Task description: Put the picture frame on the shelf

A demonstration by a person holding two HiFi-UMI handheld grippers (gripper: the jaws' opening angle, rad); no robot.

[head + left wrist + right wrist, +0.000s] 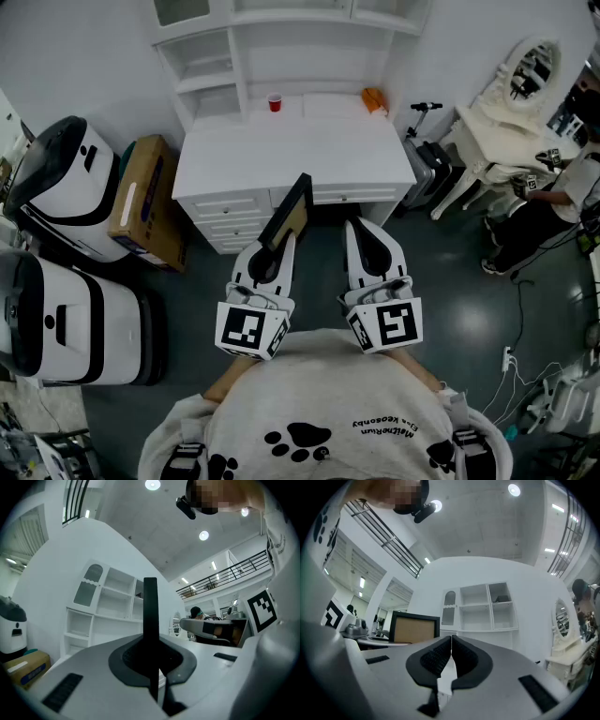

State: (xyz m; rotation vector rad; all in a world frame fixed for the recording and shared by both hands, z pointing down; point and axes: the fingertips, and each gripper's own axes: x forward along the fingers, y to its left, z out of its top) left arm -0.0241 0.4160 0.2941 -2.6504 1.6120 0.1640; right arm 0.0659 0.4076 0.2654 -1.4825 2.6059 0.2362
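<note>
Left claw (270,246): it is pinching the picture frame (289,214) by its lower edge. In the left gripper view the pads are pressed on the thin dark edge of the frame (150,613), which rises straight up from between the jaws.
Right claw (356,227): just to the right of the left one, jaws pressed together (451,654), nothing between them.
Picture frame: carried in the air, just ahead of the left claw's tips, its brown panel (414,629) turned to the right claw, well apart from the shelf (211,82).
Shelf: ahead of both claws, behind the white desk (291,150). A red cup (275,103) stands on the low ledge, straight ahead of the left claw.
Step in hand: I judge this as the carry toward the shelf; the frame is not yet placed.
Next move: I think I must bring the left claw forward and up over the desk, choose a free compartment away from the cup, set the frame upright, and open only when it rests.
</note>
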